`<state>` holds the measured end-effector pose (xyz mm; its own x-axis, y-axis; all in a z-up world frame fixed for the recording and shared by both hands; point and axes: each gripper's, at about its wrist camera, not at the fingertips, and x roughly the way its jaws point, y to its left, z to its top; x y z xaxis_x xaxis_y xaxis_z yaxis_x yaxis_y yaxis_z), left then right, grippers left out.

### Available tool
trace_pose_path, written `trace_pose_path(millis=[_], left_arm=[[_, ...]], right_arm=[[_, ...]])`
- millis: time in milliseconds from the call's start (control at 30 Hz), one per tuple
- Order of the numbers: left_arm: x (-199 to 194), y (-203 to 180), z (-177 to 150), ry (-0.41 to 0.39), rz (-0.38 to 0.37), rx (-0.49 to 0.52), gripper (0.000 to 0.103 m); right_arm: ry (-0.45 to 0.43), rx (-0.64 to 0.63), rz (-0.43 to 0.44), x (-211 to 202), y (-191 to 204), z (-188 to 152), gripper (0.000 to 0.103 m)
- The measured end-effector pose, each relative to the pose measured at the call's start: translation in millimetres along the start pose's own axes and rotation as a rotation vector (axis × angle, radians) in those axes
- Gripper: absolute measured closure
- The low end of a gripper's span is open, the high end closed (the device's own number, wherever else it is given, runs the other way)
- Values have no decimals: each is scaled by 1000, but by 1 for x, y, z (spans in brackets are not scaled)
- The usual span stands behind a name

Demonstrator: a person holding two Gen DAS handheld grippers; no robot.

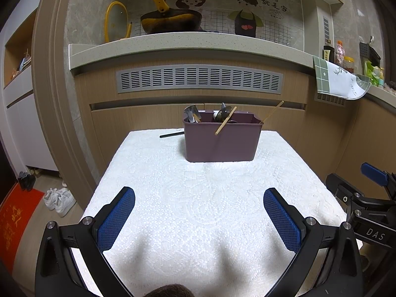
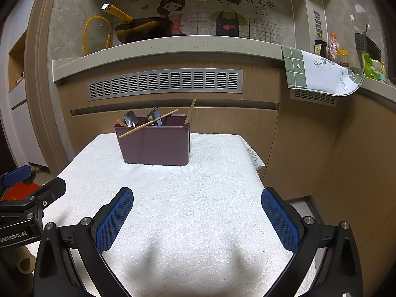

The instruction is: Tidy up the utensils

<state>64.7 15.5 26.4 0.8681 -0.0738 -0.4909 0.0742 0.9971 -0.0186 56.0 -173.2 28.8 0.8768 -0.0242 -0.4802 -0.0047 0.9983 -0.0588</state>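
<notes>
The jaws of both tools stand wide apart and hold nothing; the left gripper (image 1: 199,219) and the right gripper (image 2: 197,219) hang side by side over the near part of the tabletop (image 1: 198,198), which is covered with a white lace cloth (image 2: 188,198); well ahead of them, toward the far edge, stands the purple utensil caddy (image 1: 222,139), and most of the utensils are already in it; metal spoons (image 1: 191,113) stand in its left part, another metal piece (image 2: 154,117) sits nearer the middle, one wooden chopstick (image 1: 225,120) lies slanted across the front rim with its lower end hanging outside, and a second wooden chopstick (image 1: 273,111) leans out of the right end; a thin dark stick (image 1: 172,135), perhaps another chopstick, lies flat on the cloth just left of the caddy, touching it or nearly so; I judge this to be the piece left to put away; it is probably light and stiff, smooth and narrow, so it may roll or slip between the blue pads (image 1: 116,219); a pinch across its middle should keep it balanced, though the soft cloth beneath may yield and snag; the slanted chopstick looks loosely perched and could tip out if the caddy is bumped; the caddy itself looks like light plastic and may slide on the cloth.
</notes>
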Motion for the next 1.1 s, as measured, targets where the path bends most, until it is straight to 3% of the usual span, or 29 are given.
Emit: trace_pose_path(millis=[1100], left_arm=[[-4, -2, -5, 4, 6, -8, 0]], right_arm=[[1, -13, 16, -2, -1, 1, 0]])
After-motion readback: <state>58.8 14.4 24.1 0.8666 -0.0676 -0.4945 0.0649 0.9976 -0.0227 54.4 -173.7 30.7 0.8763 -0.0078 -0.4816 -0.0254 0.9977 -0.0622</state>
